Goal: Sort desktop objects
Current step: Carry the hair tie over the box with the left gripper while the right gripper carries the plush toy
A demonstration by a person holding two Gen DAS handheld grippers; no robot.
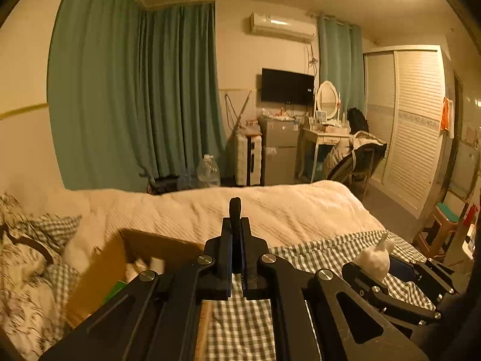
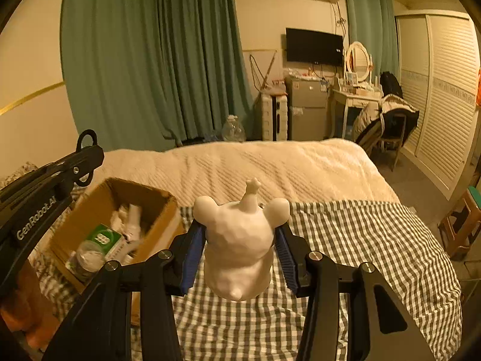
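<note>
A cardboard box sits on the bed, to the left of the checked cloth, with a bottle and packets in it. The figurine hangs above the cloth, right of the box. Beyond the bed's far edge stand a fridge and, to its right, a dressing table.

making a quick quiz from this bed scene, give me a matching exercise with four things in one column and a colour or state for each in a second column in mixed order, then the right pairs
Column one:
1. white figurine
2. cardboard box
3. left hand-held gripper
4. checked cloth

Column two:
A. open at the top, with items inside
B. spread flat on the bed
C. clamped between blue pads of the right hand-held gripper
D. shut on a thin black ringed object

Pairs: 1-C, 2-A, 3-D, 4-B
</note>
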